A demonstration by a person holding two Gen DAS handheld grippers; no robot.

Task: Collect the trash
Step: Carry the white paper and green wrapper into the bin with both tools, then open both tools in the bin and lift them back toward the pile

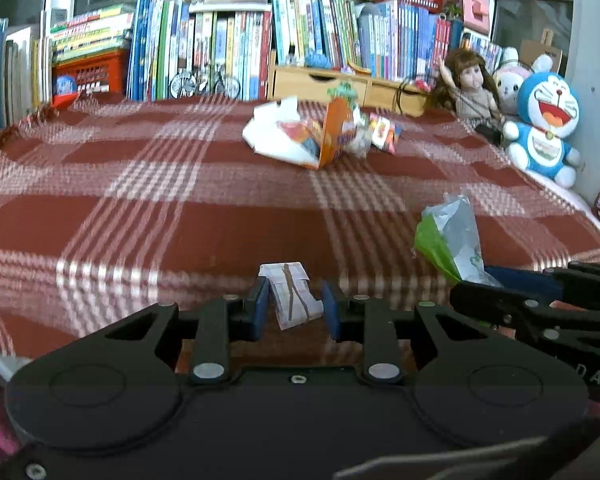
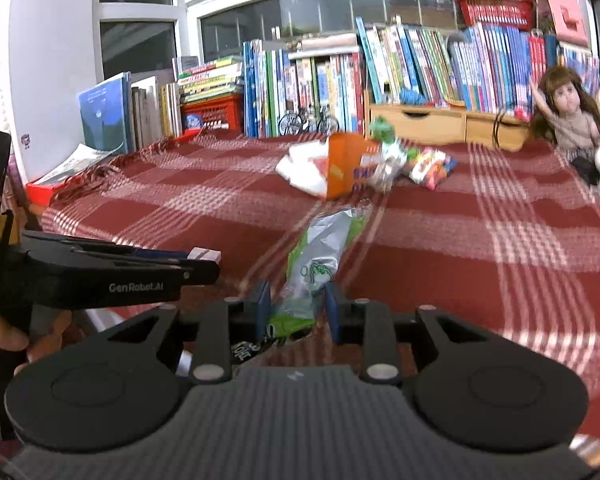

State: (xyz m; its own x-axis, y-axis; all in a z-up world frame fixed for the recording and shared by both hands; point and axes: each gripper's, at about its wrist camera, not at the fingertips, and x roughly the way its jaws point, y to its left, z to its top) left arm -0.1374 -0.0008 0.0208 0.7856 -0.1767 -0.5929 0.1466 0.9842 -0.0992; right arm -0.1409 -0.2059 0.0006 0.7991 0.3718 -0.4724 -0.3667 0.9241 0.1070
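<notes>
We had the left tool (image 1: 294, 307) closed on a small folded paper scrap (image 1: 292, 294), which looked pinched only along its left edge, a gap showing against the right pad. The right tool (image 2: 294, 307) gripped a green and silver wrapper (image 2: 314, 264) by its lower end, the rest sticking out ahead of the pads. The two tools hung close side by side, the left one just left of the right in the right wrist view.

The paper scrap seemed to us the likelier thing to slip out, given how little of it was pressed. The wrapper, being slick and long, could have slid loose or caught on the plaid blanket (image 1: 148, 216) under it.

Beyond the wrapper, well apart from it, lay the remaining trash pile (image 1: 320, 132): white paper, an orange carton (image 2: 346, 166) and a snack packet (image 2: 430, 170). With both tools full, reaching for that pile risked dropping what we held. The doll (image 1: 466, 84) and blue plush toy (image 1: 544, 120) sat right of the pile and were not trash.
</notes>
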